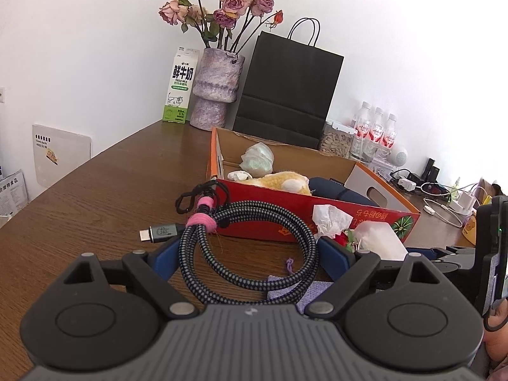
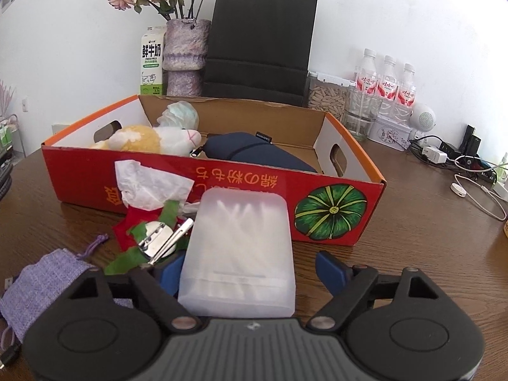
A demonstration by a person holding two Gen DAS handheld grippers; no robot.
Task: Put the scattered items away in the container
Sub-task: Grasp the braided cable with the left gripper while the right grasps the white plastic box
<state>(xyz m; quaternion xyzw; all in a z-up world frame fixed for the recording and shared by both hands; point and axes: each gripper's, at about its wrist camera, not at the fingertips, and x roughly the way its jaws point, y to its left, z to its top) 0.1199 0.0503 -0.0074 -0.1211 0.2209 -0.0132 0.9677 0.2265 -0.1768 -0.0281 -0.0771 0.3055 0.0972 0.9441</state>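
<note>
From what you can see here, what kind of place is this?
Probably a home, on a wooden table against a white wall. Everyday things stand along the back: a milk carton, a vase of dried roses and water bottles, with phone chargers at the side.

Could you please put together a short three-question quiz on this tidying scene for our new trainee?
1. True or false: the plush toy lies inside the red box.
2. Which item sits between the left gripper fingers: A) coiled cable, B) milk carton, C) black paper bag?
3. Fill in: the translucent case in front of the right gripper rests on the ____.

Key: 1 true; 2 A; 3 table.
</note>
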